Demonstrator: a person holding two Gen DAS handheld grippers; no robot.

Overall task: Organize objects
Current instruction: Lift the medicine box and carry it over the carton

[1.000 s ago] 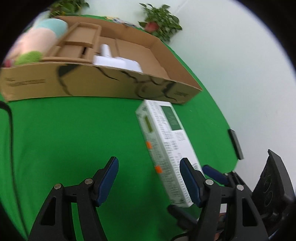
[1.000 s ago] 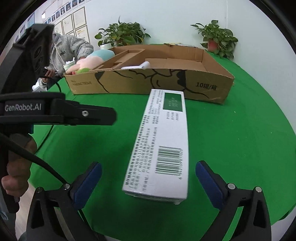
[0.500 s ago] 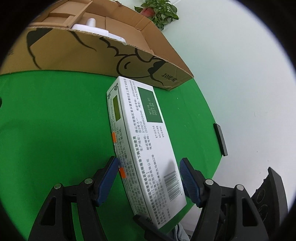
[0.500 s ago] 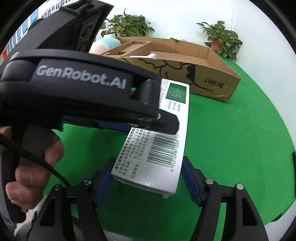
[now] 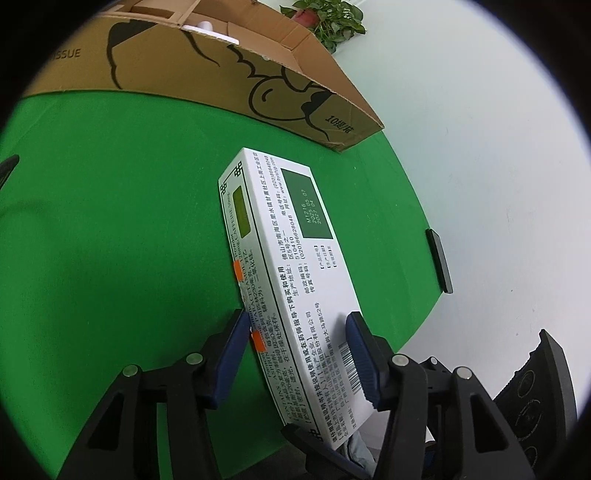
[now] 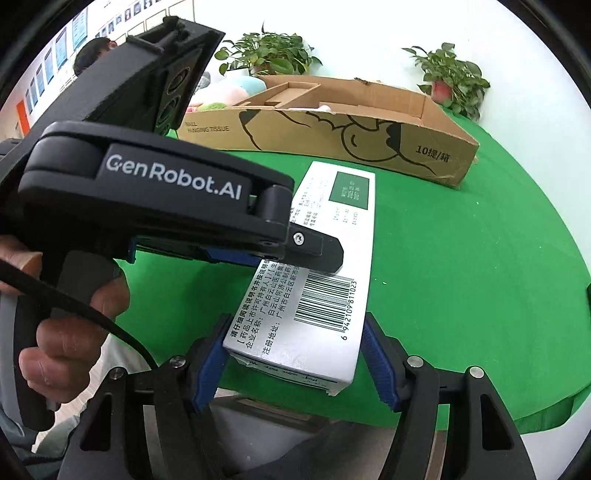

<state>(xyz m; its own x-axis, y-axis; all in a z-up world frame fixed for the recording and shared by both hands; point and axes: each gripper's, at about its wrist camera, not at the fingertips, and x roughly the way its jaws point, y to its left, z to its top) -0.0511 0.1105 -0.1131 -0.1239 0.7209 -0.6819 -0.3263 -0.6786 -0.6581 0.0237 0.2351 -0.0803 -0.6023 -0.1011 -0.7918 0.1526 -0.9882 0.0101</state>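
Observation:
A long white medicine box (image 5: 291, 266) with a green label and barcode is held over the green table's near edge. My left gripper (image 5: 295, 354) is shut on its sides, gripping top and bottom faces as seen in the right wrist view (image 6: 288, 254). My right gripper (image 6: 295, 354) is shut on the box's near end (image 6: 317, 295). A brown cardboard box (image 6: 351, 136) stands at the back of the table; it also shows in the left wrist view (image 5: 207, 77).
Potted plants (image 6: 450, 81) stand behind the cardboard box. A plush toy (image 6: 225, 92) lies at its left end. A white item (image 5: 207, 29) lies inside it. A black flat device (image 5: 437, 258) sits at the table's right edge. A person (image 6: 92, 48) is far left.
My left gripper moved right onto the box and closed on it. My right gripper closed on the box's near end. The box now hangs slightly over the table edge.

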